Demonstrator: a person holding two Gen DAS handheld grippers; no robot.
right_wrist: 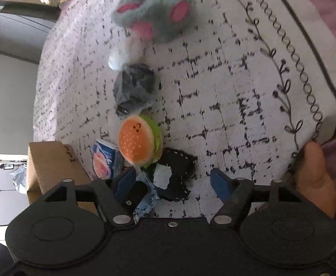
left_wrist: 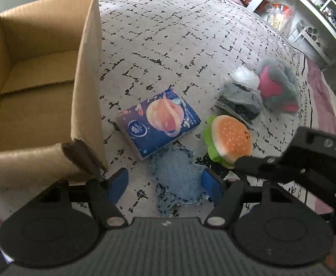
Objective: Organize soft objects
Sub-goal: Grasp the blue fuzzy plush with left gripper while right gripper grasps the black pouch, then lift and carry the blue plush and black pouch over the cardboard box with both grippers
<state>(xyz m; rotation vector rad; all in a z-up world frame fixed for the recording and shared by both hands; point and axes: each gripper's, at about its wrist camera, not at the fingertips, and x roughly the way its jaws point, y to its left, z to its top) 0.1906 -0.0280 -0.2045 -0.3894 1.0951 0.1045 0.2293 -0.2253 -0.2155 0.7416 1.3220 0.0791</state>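
Since everything here is soft, I judge none of it heavy or breakable; the trouble is more that it will flop and slip. My left hand-held gripper (left_wrist: pixel 165 184) stands spread over the bed (left_wrist: pixel 168 34), with the denim scrap (left_wrist: pixel 177 179) lying flat between its pads and not yet pinched. That scrap looks thin and limp with frayed edges, so I would press down and gather a fold near its middle instead of chasing an edge. The box (left_wrist: pixel 41 92) sits just left of this gripper, open and near. Ahead of it lie the tissue pack (left_wrist: pixel 158 124) and the burger (left_wrist: pixel 230 138), close beside each other.

My right hand-held gripper (right_wrist: pixel 174 184) is also spread, gripping nothing, with a dark cloth (right_wrist: pixel 179 174) and a white scrap (right_wrist: pixel 162 174) on the bed between its pads. The burger plush, just ahead and left of it, should squash easily; I would take it across the bun. Farther ahead are a dark bundle (right_wrist: pixel 133 87) and the grey plush (right_wrist: pixel 154 16), bulky but surely light.
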